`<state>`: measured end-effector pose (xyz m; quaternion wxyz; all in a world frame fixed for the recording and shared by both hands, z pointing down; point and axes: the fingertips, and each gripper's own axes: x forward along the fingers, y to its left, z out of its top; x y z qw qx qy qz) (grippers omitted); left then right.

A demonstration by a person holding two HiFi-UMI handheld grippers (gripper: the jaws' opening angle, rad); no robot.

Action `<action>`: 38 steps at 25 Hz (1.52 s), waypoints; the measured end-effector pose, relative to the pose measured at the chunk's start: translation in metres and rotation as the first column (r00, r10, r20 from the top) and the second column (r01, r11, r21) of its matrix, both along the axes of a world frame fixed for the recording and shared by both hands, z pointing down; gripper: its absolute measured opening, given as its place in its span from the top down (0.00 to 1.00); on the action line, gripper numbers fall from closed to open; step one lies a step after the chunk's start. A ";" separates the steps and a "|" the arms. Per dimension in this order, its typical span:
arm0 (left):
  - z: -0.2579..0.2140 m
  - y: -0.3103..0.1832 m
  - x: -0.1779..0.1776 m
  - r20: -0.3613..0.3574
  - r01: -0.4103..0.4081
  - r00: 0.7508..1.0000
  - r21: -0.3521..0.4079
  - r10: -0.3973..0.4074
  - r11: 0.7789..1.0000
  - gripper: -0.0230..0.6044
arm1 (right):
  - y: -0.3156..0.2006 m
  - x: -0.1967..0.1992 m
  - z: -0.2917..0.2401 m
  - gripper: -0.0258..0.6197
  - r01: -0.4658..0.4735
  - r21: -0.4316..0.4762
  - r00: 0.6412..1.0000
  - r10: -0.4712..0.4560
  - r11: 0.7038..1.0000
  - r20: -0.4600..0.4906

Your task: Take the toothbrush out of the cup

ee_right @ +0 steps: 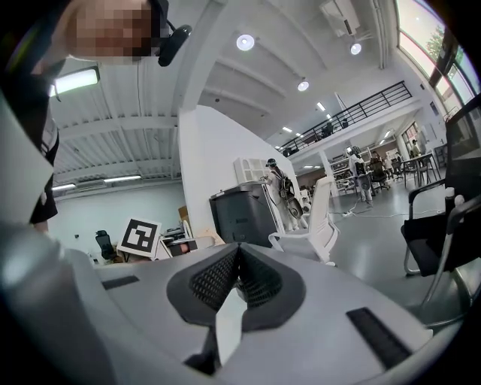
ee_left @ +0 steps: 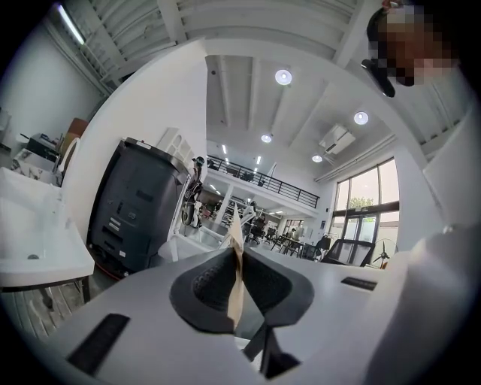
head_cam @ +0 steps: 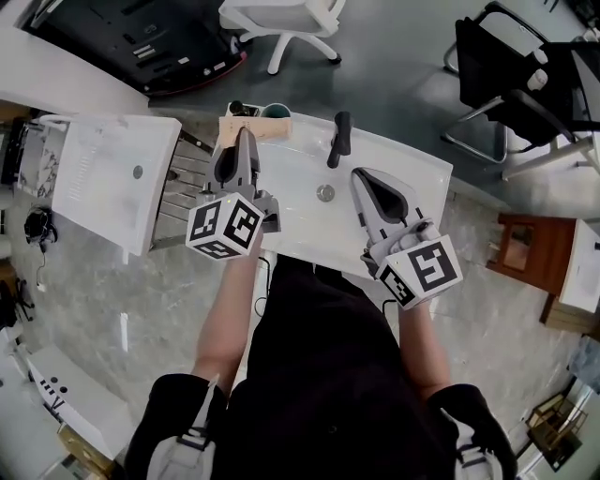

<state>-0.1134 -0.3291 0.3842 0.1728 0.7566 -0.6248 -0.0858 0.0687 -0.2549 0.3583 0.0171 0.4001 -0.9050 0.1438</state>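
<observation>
My left gripper is held level over the back left of the white sink, in front of a wooden holder. A teal cup and a dark cup stand in that holder. In the left gripper view the left gripper is shut on a thin beige toothbrush handle, which stands upright between the dark pads and pokes out above them. The brush is hidden in the head view. My right gripper hovers over the sink's right half; its pads meet with nothing between them.
A black faucet rises at the sink's back edge, with the drain in front of it. A white cabinet top and a slatted rack lie to the left. Office chairs stand behind, and a wooden stool is on the right.
</observation>
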 end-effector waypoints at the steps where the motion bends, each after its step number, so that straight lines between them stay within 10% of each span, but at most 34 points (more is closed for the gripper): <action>1: -0.001 0.005 0.002 -0.008 0.000 1.000 0.002 0.000 1.000 0.90 | 0.003 0.001 -0.001 0.91 0.003 0.004 1.000 -0.003 1.000 0.002; 19: -0.002 0.095 -0.006 -0.060 0.039 0.997 -0.042 -0.042 0.998 0.90 | 0.044 -0.033 0.034 0.91 0.136 -0.052 0.990 -0.134 0.989 0.049; 38: -0.002 0.195 -0.084 -0.141 -0.070 0.988 -0.042 0.064 0.997 0.91 | 0.137 -0.105 0.016 0.91 0.036 -0.031 0.999 -0.036 0.999 -0.010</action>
